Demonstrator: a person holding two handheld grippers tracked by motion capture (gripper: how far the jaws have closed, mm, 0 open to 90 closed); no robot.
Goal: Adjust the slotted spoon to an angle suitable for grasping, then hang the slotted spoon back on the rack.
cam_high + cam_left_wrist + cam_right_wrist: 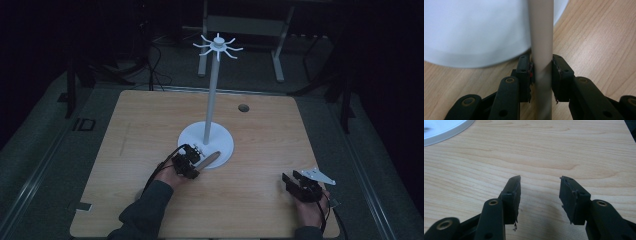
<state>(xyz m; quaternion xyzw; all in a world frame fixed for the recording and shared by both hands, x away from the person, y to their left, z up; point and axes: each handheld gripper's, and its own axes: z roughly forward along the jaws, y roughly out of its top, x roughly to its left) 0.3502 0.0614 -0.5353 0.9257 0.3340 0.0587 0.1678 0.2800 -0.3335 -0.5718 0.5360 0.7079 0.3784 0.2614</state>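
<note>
Left gripper [541,72] fingers clamp a grey rod [541,45]; right gripper [540,195] fingers apart. A loose grip may drop the rod at lower centre.

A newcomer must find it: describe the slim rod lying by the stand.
On the wooden table stands a tall white stand on a round base. At that base's near edge lies the rod between the left tool's jaws: grey, thin, lying flat.

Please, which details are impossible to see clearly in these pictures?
- Rod: its far end is cut off by the top edge of the left gripper view.
- Rod in the high view: small and dim, so its shape is unclear.
- Stand base: blurred.
- Right gripper: too dark for detail.
</note>
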